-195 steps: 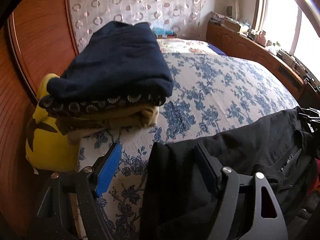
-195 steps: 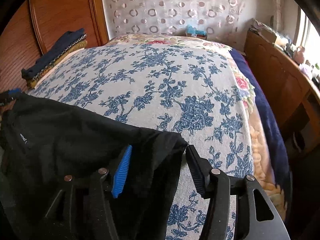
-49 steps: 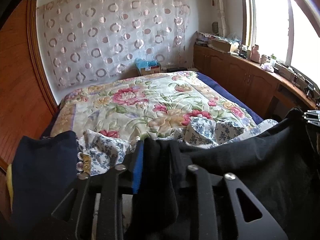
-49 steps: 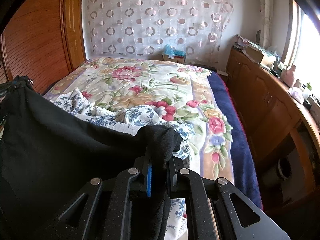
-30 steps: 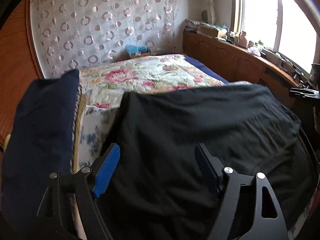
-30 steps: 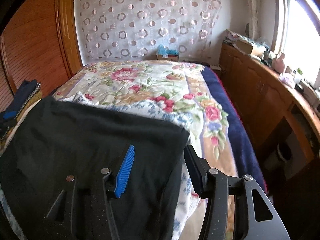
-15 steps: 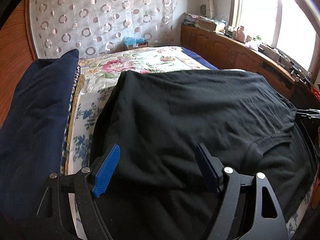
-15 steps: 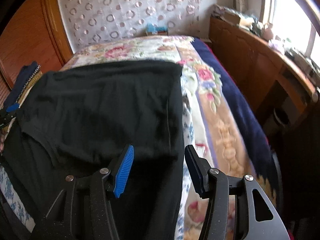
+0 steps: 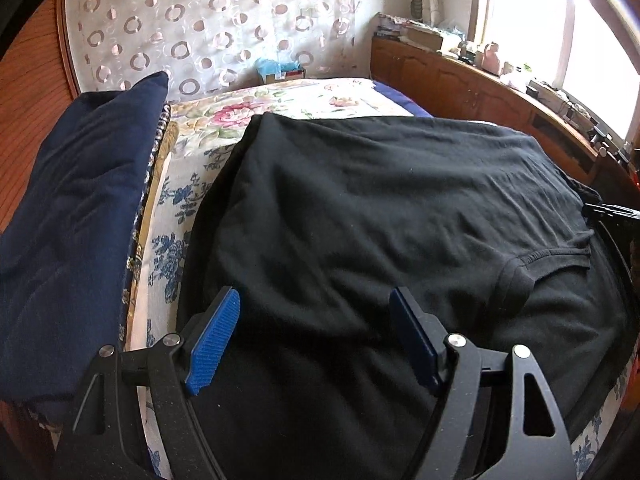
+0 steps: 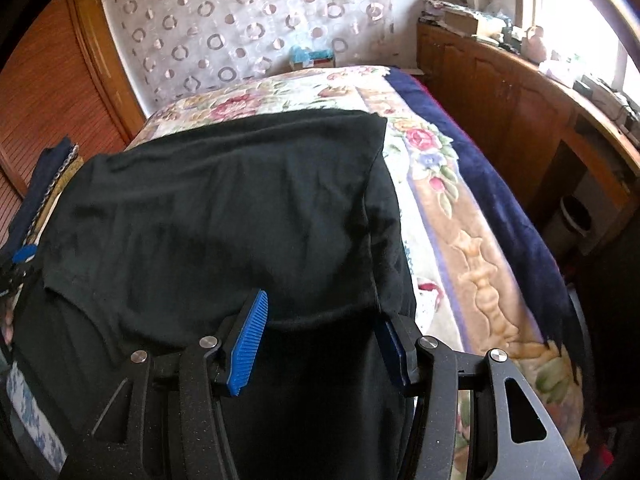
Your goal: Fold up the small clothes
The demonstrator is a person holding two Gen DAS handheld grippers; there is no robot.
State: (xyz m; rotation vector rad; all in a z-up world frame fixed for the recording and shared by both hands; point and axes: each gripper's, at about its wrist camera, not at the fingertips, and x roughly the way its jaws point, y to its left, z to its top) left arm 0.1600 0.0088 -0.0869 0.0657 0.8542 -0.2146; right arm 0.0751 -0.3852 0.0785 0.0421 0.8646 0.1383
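Observation:
A black T-shirt point(image 9: 380, 208) lies folded over on the bed, its upper layer doubled toward me; it also shows in the right wrist view point(image 10: 224, 216). My left gripper point(image 9: 316, 328) is open and empty just above the shirt's near left part. My right gripper point(image 10: 324, 332) is open and empty above the shirt's near right edge. The shirt's collar point(image 9: 540, 260) shows at the right of the left wrist view. The right gripper's tip point(image 9: 608, 212) peeks in at that view's right edge.
A stack of folded clothes with a navy garment point(image 9: 76, 216) on top sits left of the shirt, against the wooden headboard point(image 9: 28, 92). The floral quilt point(image 10: 460, 216) and blue-flowered sheet point(image 9: 176, 200) cover the bed. A wooden cabinet point(image 10: 520, 92) runs along the right.
Both grippers held the shirt lifted, then opened and let it drop folded onto the bed. Over the last half second both have drawn back slightly; the shirt lies still.

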